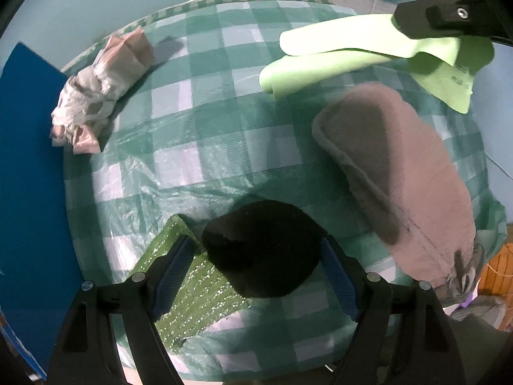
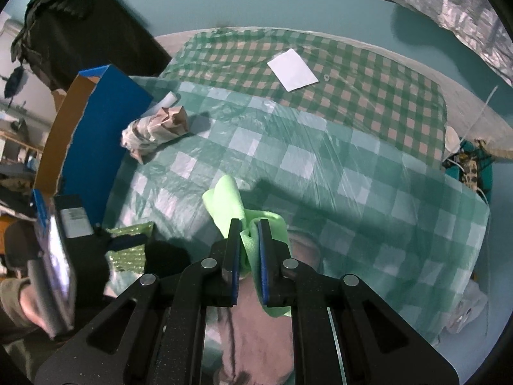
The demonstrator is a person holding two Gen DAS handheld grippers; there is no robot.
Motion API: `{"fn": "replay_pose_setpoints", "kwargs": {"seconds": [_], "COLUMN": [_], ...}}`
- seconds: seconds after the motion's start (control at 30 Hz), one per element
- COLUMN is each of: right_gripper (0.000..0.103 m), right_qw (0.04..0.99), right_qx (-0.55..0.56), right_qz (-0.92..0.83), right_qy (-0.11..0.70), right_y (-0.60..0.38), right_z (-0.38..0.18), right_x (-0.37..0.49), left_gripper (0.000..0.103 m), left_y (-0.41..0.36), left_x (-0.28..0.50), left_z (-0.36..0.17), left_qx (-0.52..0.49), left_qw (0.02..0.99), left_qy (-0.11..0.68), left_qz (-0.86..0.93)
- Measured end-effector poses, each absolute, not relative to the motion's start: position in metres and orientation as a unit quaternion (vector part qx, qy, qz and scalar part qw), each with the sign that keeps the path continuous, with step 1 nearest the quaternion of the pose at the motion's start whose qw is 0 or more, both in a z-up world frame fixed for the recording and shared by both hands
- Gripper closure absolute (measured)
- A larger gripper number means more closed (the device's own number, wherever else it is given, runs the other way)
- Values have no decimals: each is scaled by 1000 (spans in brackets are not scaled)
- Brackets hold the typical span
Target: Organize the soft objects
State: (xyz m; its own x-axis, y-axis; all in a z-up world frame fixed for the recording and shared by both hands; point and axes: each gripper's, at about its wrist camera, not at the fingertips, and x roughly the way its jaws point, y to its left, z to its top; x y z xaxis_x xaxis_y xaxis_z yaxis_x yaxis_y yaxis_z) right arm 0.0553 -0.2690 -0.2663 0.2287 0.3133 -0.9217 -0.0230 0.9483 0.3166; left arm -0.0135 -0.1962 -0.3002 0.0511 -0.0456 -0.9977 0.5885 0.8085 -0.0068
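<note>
My left gripper (image 1: pixel 258 253) is open, its blue pads either side of a black soft lump (image 1: pixel 263 248) that lies partly on a green glittery sponge pad (image 1: pixel 189 292). A grey plush slipper (image 1: pixel 397 173) lies to the right. My right gripper (image 2: pixel 249 240) is shut on a light green foam piece (image 2: pixel 229 205) and holds it above the slipper (image 2: pixel 256 327); the foam (image 1: pixel 336 61) and the gripper's finger (image 1: pixel 449 19) show at the upper right of the left wrist view. A crumpled paper and plastic bundle (image 1: pixel 96 93) (image 2: pixel 157 128) lies at the far left.
The green checked plastic cloth (image 1: pixel 198 147) covers the table. A blue box (image 1: pixel 29 173) (image 2: pixel 93 138) stands along its left edge. A white card (image 2: pixel 292 70) lies on a finer checked cloth (image 2: pixel 368 96) at the back. A silvery bag (image 2: pixel 449 9) is beyond.
</note>
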Motion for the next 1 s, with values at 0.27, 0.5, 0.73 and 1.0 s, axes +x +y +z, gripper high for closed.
{"fn": "replay_pose_setpoints", "kwargs": {"seconds": [0.27,0.5,0.73,1.0], "right_gripper": [94,94,94,94], "right_qw": [781,784,789,795], "right_qx": [123,135,136,148], "right_qz": [90,80,76,76], "right_qy": [605,600,594,583], "right_y": [-269,-267,-260,-250], "right_z": [-252,-243,-232,-216], "right_x": [37,25,16,10], "left_gripper": [59,64,64,64], "left_y": [-193,-184,-172,-156], "left_x": [-17,-14,-14,-11], "left_z": [-287,-261,-226,-190], "left_qx": [226,207,197,177], "left_qw": [712,736,759,779], "left_qy": [627,606,580,560], "left_qz": [-222,-221,-222,-220]}}
